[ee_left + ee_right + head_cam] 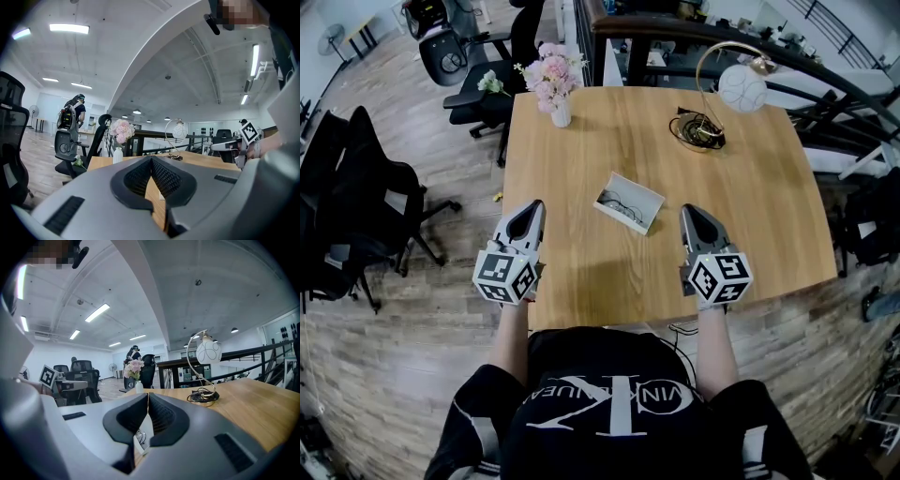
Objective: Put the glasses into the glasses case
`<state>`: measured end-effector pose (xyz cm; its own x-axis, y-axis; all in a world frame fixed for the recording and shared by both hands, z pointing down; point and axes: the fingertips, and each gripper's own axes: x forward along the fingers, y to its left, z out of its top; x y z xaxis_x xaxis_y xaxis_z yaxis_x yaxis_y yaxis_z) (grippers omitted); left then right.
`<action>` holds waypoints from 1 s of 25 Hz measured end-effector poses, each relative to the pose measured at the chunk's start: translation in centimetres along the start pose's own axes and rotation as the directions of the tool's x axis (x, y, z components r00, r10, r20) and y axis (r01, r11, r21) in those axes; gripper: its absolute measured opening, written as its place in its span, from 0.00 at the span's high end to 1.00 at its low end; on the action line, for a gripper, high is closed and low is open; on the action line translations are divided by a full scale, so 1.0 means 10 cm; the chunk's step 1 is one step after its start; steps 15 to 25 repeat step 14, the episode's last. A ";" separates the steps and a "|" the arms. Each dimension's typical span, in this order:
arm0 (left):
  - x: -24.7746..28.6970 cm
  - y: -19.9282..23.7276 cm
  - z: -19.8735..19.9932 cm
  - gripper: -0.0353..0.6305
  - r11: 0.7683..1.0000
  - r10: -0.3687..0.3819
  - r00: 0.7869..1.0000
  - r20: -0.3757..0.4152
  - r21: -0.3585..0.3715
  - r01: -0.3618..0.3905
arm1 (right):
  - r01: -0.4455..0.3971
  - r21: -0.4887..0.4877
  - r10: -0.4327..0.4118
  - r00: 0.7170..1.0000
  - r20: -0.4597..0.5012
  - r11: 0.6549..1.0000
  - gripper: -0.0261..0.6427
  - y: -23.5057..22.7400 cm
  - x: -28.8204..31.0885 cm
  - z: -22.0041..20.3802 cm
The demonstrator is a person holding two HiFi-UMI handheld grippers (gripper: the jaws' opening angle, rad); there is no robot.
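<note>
A white glasses case (pixel 645 197) lies open on the wooden table (pixel 769 216), with thin dark-framed glasses (pixel 622 202) lying in it. My left gripper (pixel 535 205) hovers at the table's near left edge, to the left of the case, shut with nothing between its jaws. My right gripper (pixel 688 210) is to the right of the case, a short way from it, also shut and empty. In the right gripper view the glasses (pixel 140 436) show through the gap under the closed tips (pixel 147 394). In the left gripper view the jaws (pixel 151 158) meet at the tip.
A white vase of pink flowers (pixel 553 89) stands at the table's far left. A curved lamp with a white globe (pixel 741 87) and a coil of cable (pixel 698 129) are at the far right. Black office chairs (pixel 356 206) stand left of the table.
</note>
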<state>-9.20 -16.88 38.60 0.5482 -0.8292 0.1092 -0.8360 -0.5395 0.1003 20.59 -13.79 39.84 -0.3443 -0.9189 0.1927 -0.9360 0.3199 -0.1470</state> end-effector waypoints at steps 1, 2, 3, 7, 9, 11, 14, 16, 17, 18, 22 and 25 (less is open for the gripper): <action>0.00 0.00 0.01 0.92 1.000 0.000 1.000 0.002 -0.002 0.000 | 0.001 0.002 -0.001 1.000 0.000 1.000 0.92 0.00 0.00 0.00; 0.01 0.01 0.01 0.92 1.000 0.000 1.000 0.003 -0.003 0.000 | 0.002 0.005 -0.002 1.000 -0.001 1.000 0.92 -0.01 0.00 -0.01; 0.01 0.01 0.01 0.92 1.000 0.001 1.000 0.005 -0.005 -0.001 | 0.002 0.007 -0.002 1.000 0.000 1.000 0.92 -0.01 0.00 -0.01; 0.01 0.03 0.02 0.92 1.000 0.002 1.000 0.013 -0.017 -0.002 | 0.003 0.015 -0.003 1.000 0.001 1.000 0.92 -0.02 0.00 -0.01; 0.02 0.03 0.02 0.92 1.000 0.003 1.000 0.014 -0.021 -0.002 | 0.003 0.017 -0.003 1.000 0.000 1.000 0.92 -0.03 0.01 -0.01; 0.04 0.03 0.01 0.92 1.000 0.003 1.000 0.013 -0.022 -0.002 | 0.002 0.020 -0.002 1.000 0.000 1.000 0.92 -0.04 0.02 -0.02; 0.07 0.05 -0.01 0.92 1.000 0.004 1.000 0.007 -0.025 -0.004 | 0.000 0.026 0.000 1.000 -0.002 1.000 0.92 -0.05 0.04 -0.03; 0.07 0.05 -0.01 0.92 1.000 0.004 1.000 0.007 -0.025 -0.004 | 0.000 0.026 0.000 1.000 -0.002 1.000 0.92 -0.05 0.04 -0.03; 0.07 0.05 -0.01 0.92 1.000 0.004 1.000 0.007 -0.025 -0.004 | 0.000 0.026 0.000 1.000 -0.002 1.000 0.92 -0.05 0.04 -0.03; 0.07 0.05 -0.01 0.92 1.000 0.004 1.000 0.007 -0.025 -0.004 | 0.000 0.026 0.000 1.000 -0.002 1.000 0.92 -0.05 0.04 -0.03; 0.07 0.05 -0.01 0.92 1.000 0.004 1.000 0.007 -0.025 -0.004 | 0.000 0.026 0.000 1.000 -0.002 1.000 0.92 -0.05 0.04 -0.03; 0.07 0.05 -0.01 0.92 1.000 0.004 1.000 0.007 -0.025 -0.004 | 0.000 0.026 0.000 1.000 -0.002 1.000 0.92 -0.05 0.04 -0.03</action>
